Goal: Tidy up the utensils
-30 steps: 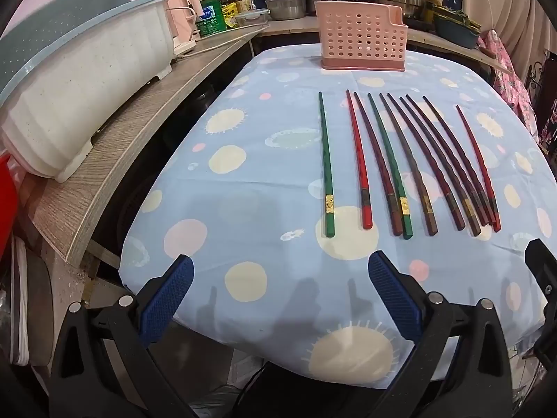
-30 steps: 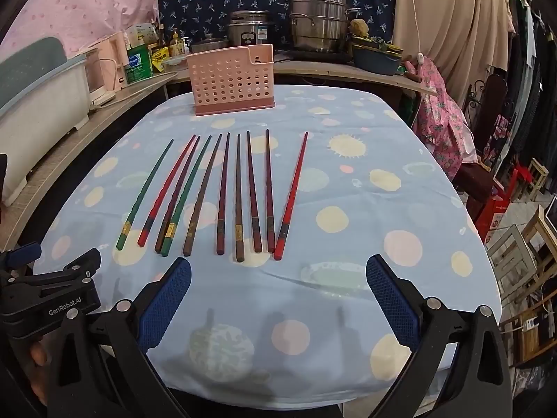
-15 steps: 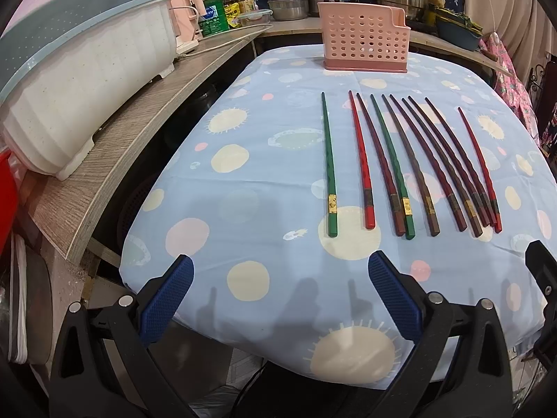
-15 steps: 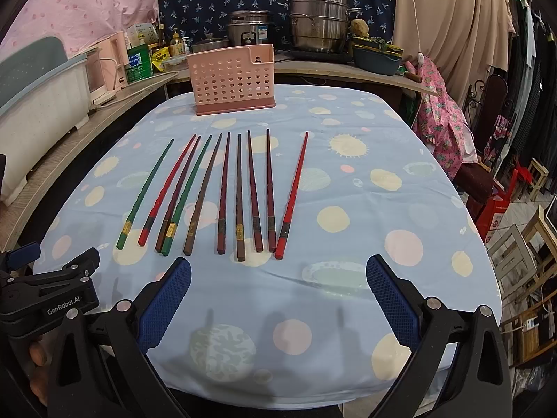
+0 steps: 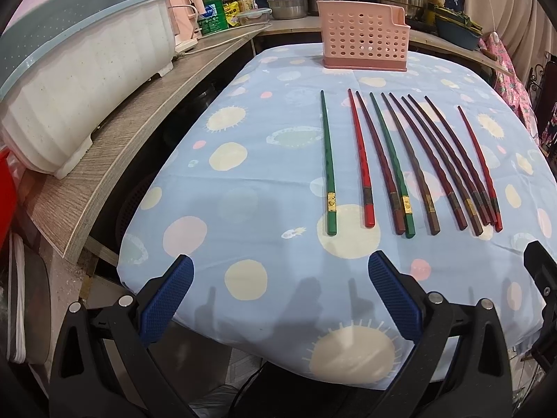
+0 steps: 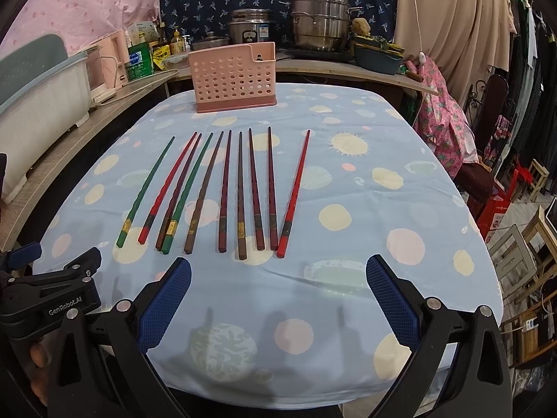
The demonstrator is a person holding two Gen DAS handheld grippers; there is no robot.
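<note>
Kitchen bench [image 6: 400, 160] under a blue dotted cloth | ten chopsticks [image 6: 240, 191] in a row mid-bench, thick ends toward the near edge | pink basket [image 6: 234, 78] upright at the far edge | left gripper [image 5: 278, 296] jaws apart, empty, over the near edge | right gripper [image 6: 278, 296] jaws apart, empty, beside it

Ten chopsticks [image 6: 222, 191] are laid side by side in a row on the bench [image 6: 383, 209], tips pointing to 12 o'clock. Behind them, at 12 o'clock near the far edge, a basket [image 6: 233, 76] is stood. A shelf [image 5: 139, 132] is set along the bench at 9 o'clock, with a tub [image 5: 80, 80] on it. Pots [image 6: 318, 24] are ranged behind the basket. Both claws are held at 6 o'clock, before the row: left claw [image 5: 278, 296], right claw [image 6: 278, 296].
</note>
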